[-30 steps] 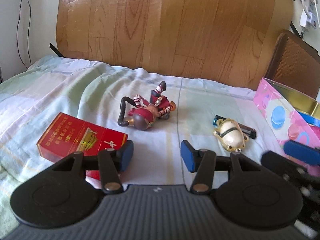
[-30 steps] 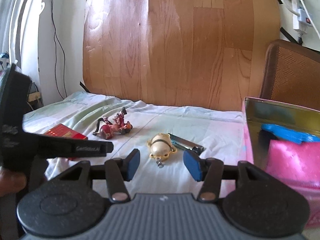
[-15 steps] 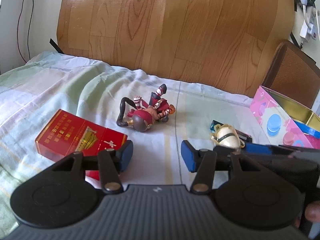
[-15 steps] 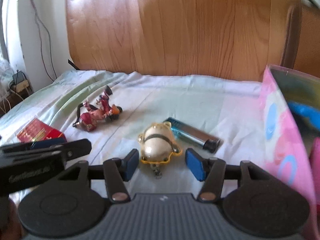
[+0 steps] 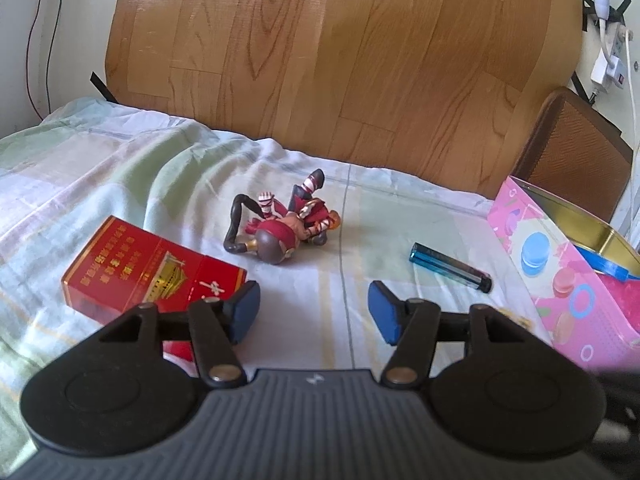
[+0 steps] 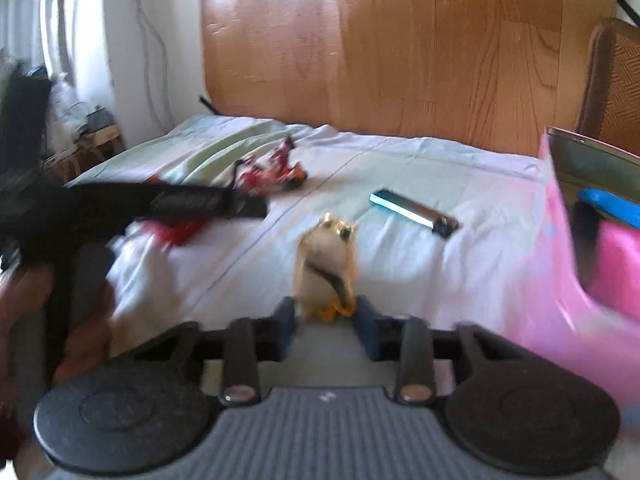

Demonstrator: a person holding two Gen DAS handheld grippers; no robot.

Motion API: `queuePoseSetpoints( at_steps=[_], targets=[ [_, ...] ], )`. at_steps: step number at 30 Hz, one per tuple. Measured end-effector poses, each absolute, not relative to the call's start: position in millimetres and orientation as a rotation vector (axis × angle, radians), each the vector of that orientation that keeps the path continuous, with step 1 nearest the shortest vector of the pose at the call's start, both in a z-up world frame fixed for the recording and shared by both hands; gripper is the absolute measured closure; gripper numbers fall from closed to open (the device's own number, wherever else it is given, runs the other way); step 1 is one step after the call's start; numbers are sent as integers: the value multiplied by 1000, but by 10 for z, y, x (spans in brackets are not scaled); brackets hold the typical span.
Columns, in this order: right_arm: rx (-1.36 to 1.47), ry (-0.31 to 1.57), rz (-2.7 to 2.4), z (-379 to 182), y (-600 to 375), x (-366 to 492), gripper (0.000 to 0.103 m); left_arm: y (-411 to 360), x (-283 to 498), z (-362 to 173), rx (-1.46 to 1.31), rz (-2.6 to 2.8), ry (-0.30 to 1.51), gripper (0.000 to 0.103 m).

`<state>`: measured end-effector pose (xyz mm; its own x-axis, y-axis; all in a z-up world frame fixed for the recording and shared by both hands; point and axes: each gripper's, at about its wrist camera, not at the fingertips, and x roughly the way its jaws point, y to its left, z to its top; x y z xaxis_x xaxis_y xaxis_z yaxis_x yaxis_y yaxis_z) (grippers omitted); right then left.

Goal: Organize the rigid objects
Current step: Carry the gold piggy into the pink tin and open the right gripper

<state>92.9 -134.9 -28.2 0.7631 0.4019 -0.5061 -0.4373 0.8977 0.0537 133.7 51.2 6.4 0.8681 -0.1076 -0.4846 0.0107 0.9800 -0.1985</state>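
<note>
The right gripper (image 6: 325,322) has just been closing its jaws onto the charm (image 6: 325,270) at frame centre, lifted off the bed (image 6: 400,248); small, light, hard and glossy, it is best pinched across its belly. The left gripper (image 5: 314,312) has been opening, empty, near the red box (image 5: 148,276). The tin (image 6: 560,264) stands right

Daylight from left – right wrist view motion-blurred – fisheye edges bent.
</note>
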Motion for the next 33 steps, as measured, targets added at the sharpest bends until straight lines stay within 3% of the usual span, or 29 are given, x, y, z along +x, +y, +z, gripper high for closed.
queuePoseSetpoints(
  at_steps=[5,18,24,25,26,30,33],
  targets=[
    [-62,500,438,-331,-1468,570,79,494,1331,66,-191,-104,525,38],
    [-27,433,413,-251,-1504,750,51,282,1228,251,-329,-437,611,33],
    [-30,468,395,-279,-1444,1038,50,-15,1391,145,-230,-548,668,26],
    [-26,478,396,-282,-1438,1085,50,-56,1432,101,-223,-554,684,29],
    [-18,488,401,-293,-1450,1105,50,-89,1469,50,-224,-564,707,40],
    [37,498,418,-307,-1522,1137,60,-50,1465,4,-263,-563,718,55],
    [41,420,411,-233,-1557,980,60,6,1374,134,-303,-567,699,60]
  ],
)
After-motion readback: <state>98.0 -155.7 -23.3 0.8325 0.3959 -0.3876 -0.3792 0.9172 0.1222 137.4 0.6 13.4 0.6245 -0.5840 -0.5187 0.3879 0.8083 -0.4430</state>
